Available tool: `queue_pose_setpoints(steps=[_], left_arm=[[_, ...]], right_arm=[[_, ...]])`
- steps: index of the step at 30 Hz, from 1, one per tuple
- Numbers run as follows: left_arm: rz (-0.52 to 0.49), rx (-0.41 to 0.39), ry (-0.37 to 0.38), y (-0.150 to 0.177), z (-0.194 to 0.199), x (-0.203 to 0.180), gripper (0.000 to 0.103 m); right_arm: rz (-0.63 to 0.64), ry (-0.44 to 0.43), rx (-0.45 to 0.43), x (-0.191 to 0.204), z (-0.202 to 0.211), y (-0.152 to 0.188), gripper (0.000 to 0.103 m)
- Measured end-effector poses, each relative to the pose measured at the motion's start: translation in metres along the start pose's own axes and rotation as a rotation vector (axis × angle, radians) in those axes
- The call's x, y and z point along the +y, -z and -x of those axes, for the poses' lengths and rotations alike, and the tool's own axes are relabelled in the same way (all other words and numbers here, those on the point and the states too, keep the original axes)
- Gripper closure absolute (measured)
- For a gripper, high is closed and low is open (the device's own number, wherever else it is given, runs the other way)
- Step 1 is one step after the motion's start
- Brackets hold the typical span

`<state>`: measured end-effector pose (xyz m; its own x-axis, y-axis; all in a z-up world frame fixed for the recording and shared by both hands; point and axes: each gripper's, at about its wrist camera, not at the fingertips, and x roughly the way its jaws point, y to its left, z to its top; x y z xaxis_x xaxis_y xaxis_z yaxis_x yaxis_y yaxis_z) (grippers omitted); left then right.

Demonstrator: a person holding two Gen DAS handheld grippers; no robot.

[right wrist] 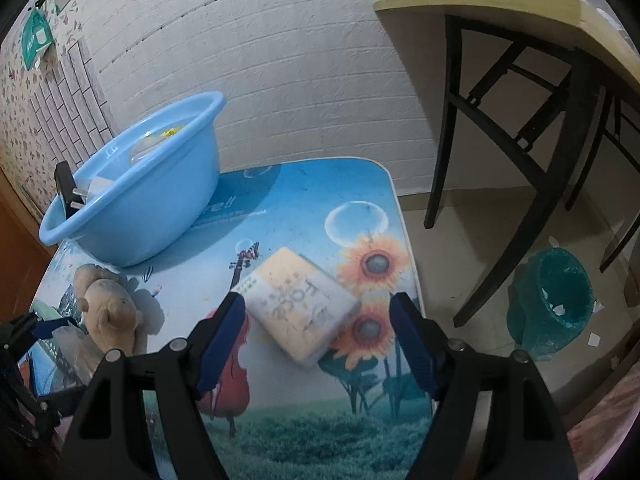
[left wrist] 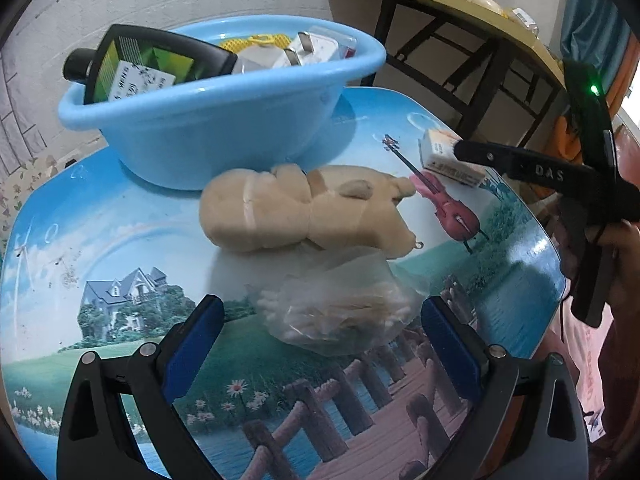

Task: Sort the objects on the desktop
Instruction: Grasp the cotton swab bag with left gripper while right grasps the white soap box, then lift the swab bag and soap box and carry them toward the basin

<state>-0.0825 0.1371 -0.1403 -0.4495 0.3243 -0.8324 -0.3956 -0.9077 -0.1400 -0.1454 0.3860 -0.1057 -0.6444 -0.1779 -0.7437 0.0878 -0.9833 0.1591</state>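
A blue basin (left wrist: 208, 128) at the table's far side holds a black bottle (left wrist: 140, 60), a white plug (left wrist: 296, 50) and a yellow item. A beige plush toy (left wrist: 304, 210) lies in front of it. A clear plastic bag (left wrist: 340, 312) lies just ahead of my open left gripper (left wrist: 320, 340), between its fingers. My right gripper (right wrist: 318, 332) is open around a small cream box (right wrist: 298, 304) lying flat on the table; the box also shows in the left wrist view (left wrist: 448, 158). The basin (right wrist: 152, 208) and the plush toy (right wrist: 110, 306) show at left in the right wrist view.
The low table (left wrist: 120, 240) has a printed landscape top. A wooden table with black legs (right wrist: 520, 80) stands to the right. A teal waste bin (right wrist: 550, 304) sits on the floor beside the table. A white brick wall is behind.
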Motion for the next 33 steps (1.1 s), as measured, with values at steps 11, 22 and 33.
queue_pose_setpoints(steps=[11,22,33], left_arm=[[-0.007,-0.01,0.047,0.002,0.006,0.008,0.043],[0.037,-0.031,0.011,0.009,0.018,0.025,0.043],[0.088,-0.074,-0.027,0.012,0.032,0.039,0.043]], right_arm=[[0.051,-0.022,0.077,0.014,-0.021,-0.002,0.027],[0.141,0.005,0.08,0.031,-0.02,0.005,0.043],[0.12,-0.036,0.087,0.049,-0.003,0.018,0.044]])
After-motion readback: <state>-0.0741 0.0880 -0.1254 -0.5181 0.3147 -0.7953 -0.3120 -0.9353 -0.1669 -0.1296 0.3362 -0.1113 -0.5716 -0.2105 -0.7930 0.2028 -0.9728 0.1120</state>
